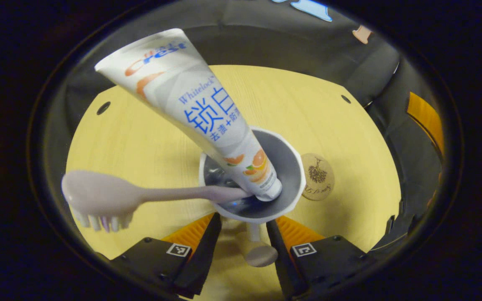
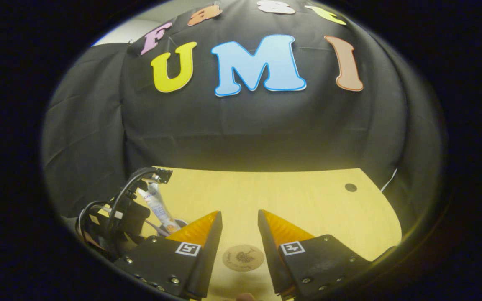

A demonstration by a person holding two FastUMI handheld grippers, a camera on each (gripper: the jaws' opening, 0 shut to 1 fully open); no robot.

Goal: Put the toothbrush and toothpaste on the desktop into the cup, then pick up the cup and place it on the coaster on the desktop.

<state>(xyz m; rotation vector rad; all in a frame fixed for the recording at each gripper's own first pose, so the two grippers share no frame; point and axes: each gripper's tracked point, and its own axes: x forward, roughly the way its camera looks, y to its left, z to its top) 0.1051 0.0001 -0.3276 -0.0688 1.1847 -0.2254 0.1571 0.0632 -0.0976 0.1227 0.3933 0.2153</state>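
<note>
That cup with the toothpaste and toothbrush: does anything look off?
Nothing is spilled or damaged. The toothpaste and toothbrush lean far out over the rim of the cup, which stands beside the coaster, not on it.

light wooden desktop (image 2: 299, 196) carries a round coaster (image 2: 243, 258).

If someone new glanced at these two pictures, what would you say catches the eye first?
The toothpaste tube leaning up out of the white cup in the left gripper view, with the toothbrush jutting sideways from the same cup. The left gripper straddles the cup's handle. To the cup's right on the wooden desk lies the round coaster, which also sits between the right gripper fingers.
</note>
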